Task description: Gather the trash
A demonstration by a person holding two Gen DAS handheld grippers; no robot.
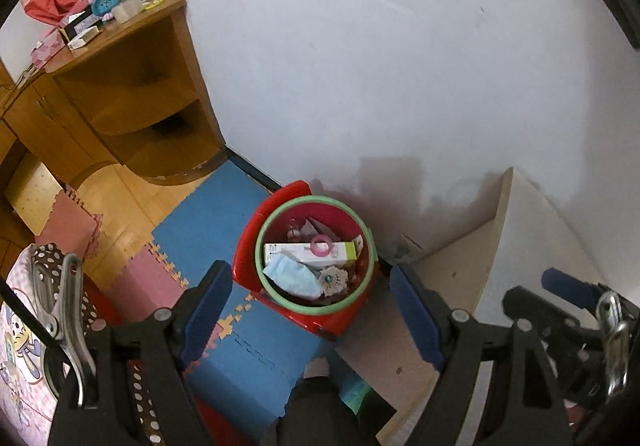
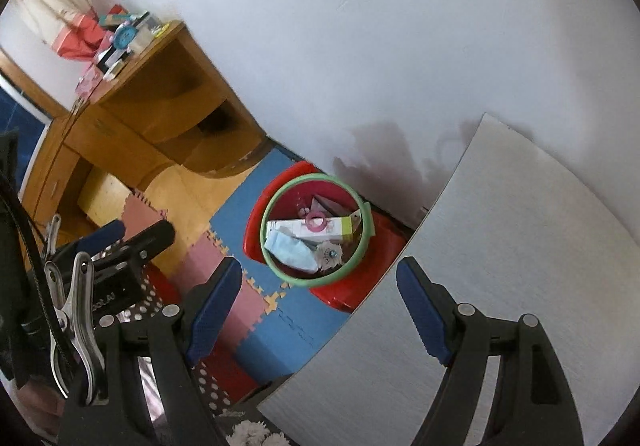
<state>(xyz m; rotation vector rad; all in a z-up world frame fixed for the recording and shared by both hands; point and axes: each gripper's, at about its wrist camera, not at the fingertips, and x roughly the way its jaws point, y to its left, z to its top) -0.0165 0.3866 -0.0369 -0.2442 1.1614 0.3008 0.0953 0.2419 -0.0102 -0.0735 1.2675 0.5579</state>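
Foam floor mats by white wall, red bin at table edge, left tongs and right tongs spread, empty.

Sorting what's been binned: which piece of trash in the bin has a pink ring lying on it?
The long white box with the green end, lying across the bin. The pink ring sits on it; the blue face mask beside it carries nothing.

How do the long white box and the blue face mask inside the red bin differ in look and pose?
The long white box is stiff and straight-edged, with a green end; the blue face mask is soft and crumpled. The box spans the bin nearly rim to rim; the mask sits bunched on the nearer side. A pink ring rests on the box, not on the mask. Both lie inside the bin.
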